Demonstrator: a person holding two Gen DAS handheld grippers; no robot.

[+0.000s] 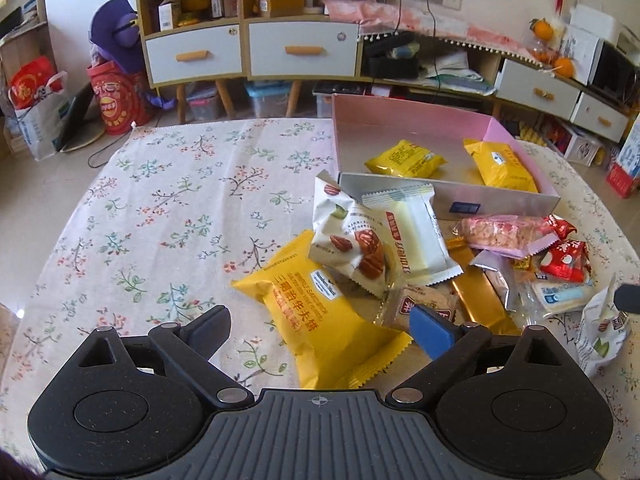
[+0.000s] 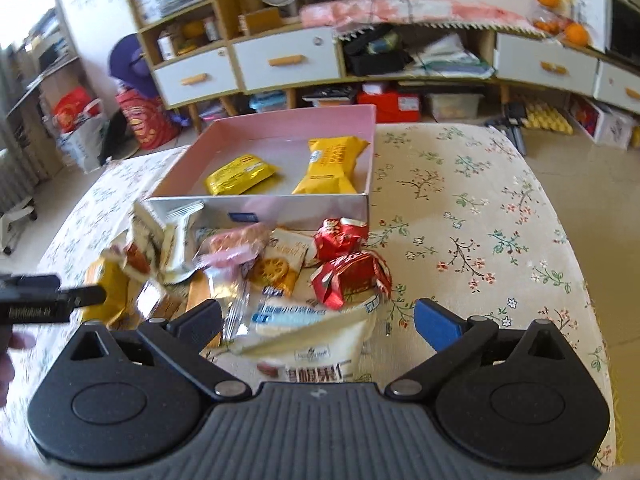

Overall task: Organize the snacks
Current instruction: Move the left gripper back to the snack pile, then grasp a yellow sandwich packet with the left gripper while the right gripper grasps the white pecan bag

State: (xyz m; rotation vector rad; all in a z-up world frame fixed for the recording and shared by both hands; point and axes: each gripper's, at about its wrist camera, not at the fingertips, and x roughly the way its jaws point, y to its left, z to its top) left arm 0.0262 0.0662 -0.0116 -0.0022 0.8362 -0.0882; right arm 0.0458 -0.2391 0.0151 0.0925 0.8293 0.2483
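Note:
A pink box (image 1: 400, 120) (image 2: 280, 128) on the floral tablecloth holds two yellow packets (image 1: 404, 159) (image 1: 500, 168). In front of it lies a pile of wrapped snacks. My left gripper (image 1: 320, 322) is open above a large yellow packet (image 1: 316, 320), which lies between its fingers untouched by the pads. A white nut pouch (image 1: 348, 248) leans on that packet. My right gripper (image 2: 318, 316) is open wide over another white nut pouch (image 2: 316, 356), just in front of two red wrapped sweets (image 2: 348, 276). The left gripper's body (image 2: 40, 300) shows at the left edge of the right wrist view.
The tablecloth (image 1: 160, 208) (image 2: 480, 220) covers a small table whose edges drop to the floor on all sides. Behind it stand shelves with white drawers (image 1: 248, 48), bags (image 1: 116, 96) and boxes on the floor.

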